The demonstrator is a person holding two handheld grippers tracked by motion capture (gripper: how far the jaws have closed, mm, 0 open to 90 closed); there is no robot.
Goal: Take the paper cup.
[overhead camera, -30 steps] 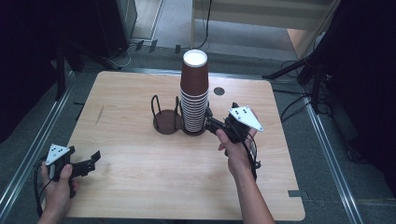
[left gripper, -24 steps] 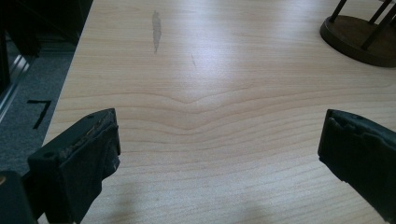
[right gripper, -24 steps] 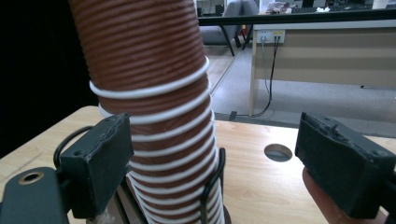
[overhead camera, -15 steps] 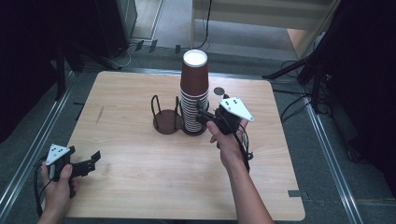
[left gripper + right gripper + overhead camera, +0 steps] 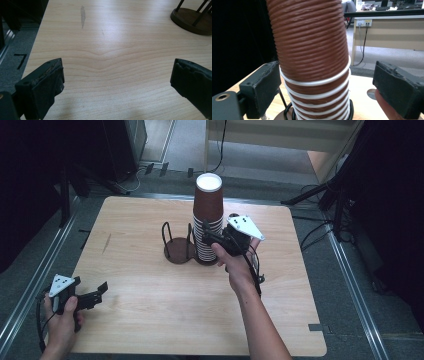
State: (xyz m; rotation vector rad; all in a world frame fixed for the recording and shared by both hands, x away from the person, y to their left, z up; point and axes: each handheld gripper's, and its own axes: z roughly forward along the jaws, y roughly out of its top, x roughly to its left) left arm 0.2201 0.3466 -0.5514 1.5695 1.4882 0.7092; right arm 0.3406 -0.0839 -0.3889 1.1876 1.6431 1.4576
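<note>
The right gripper [image 5: 210, 238] sits wide open around the cup stack [image 5: 207, 217], at the table's [image 5: 150, 320] twelve o'clock. It probably squeezes next. The left gripper [image 5: 97, 292] waits open, holding nothing.

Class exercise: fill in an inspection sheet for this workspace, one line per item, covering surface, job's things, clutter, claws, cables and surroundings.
Surface: wooden table, one grey smear.
Job's things: stack of brown cups, upside down on a dark wire holder whose other ring is empty.
Clutter: nothing seen.
Claws: right claw open, jaws either side of the stack, one close against it; left claw open over bare wood.
Cables: one trails from each claw.
Surroundings: grey floor, dark stands, a desk behind.
</note>
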